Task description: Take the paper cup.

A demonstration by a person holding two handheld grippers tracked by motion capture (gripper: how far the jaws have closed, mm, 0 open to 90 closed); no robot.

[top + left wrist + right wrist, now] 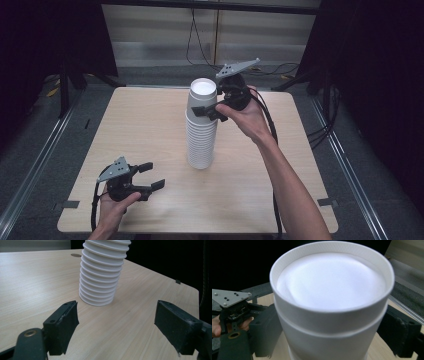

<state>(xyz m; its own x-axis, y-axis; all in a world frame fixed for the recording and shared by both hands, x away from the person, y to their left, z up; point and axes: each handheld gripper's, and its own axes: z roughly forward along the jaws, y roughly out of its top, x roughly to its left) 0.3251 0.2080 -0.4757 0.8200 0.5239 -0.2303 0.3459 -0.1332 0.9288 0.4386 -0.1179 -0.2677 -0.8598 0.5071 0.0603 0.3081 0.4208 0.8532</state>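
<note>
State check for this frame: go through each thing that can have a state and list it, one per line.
Stack of paper cups: upright on the table, mouths down, nested.
Top cup: on the stack, raised, between the right tongs' jaws.
Right tongs: shut on the top cup.
Left tongs: jaws apart, nothing between them, low over the table.
Table: bears the stack.

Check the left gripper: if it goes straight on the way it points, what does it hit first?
Probably the base of the cup stack. The left gripper has open, empty jaws, and the stack stands just left of their midline over bare table. Depth is unclear, so it may only graze it.
</note>
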